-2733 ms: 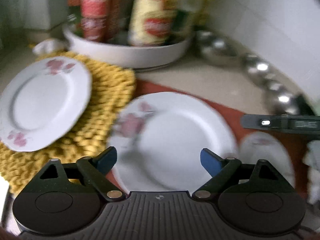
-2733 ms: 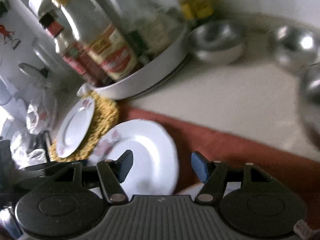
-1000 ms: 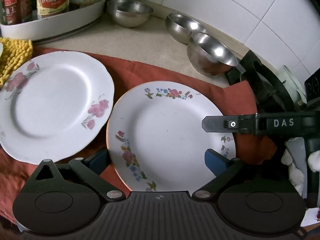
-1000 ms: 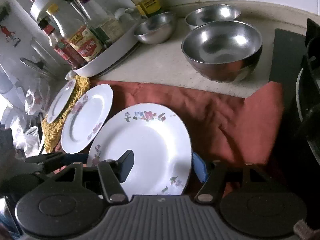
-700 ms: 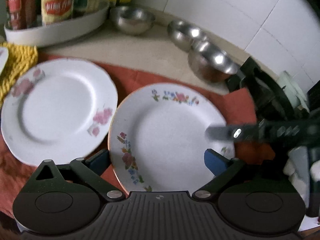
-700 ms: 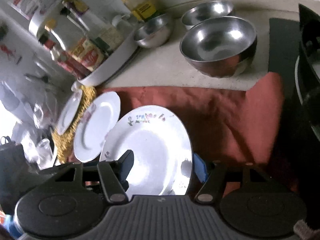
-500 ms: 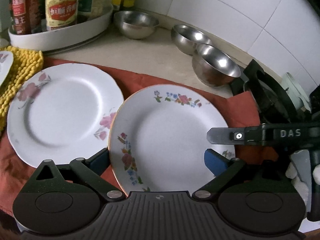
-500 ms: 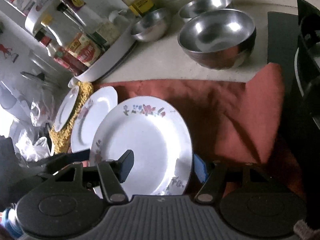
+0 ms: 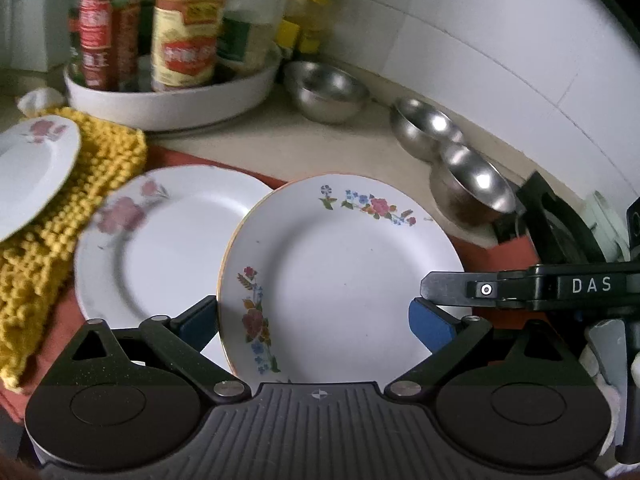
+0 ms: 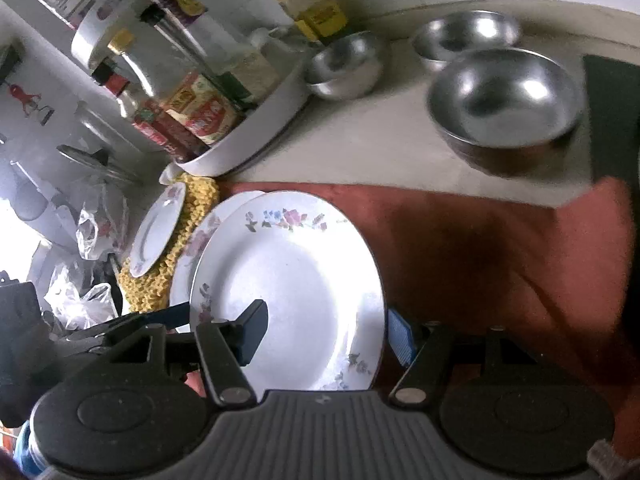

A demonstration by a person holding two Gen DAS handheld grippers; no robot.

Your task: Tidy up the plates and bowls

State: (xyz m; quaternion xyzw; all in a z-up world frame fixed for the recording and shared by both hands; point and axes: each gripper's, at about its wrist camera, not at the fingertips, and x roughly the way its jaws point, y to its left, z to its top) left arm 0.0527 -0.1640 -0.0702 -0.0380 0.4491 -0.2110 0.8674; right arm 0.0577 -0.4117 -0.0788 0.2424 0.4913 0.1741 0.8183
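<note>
Clearly, we hold the flowered plate (image 9: 344, 276) between our two grippers, lifted at a tilt above the red cloth (image 10: 500, 248) and overlapping the pink-flowered plate (image 9: 160, 248) that lies beside it. Our left gripper (image 9: 316, 322) has its blue pads at opposite edges of the plate, but whether they press on it we cannot tell, since its near rim is cut off by the gripper body. Our right gripper (image 10: 324, 336) stands about half wide with one finger over the plate's face and the other past its rim; a firm clamp is hard to make out. From the left view we see the right gripper's dark finger reaching in from the side. Only the right view shows the crumpled plastic bags (image 10: 84, 292). A third plate (image 9: 32, 172) on the yellow knitted mat (image 9: 68, 208) is cut off at the left view's edge. Three steel bowls (image 10: 504, 108) and the blurred tray of bottles (image 9: 172, 100) sit behind on the surface (image 10: 360, 144).
</note>
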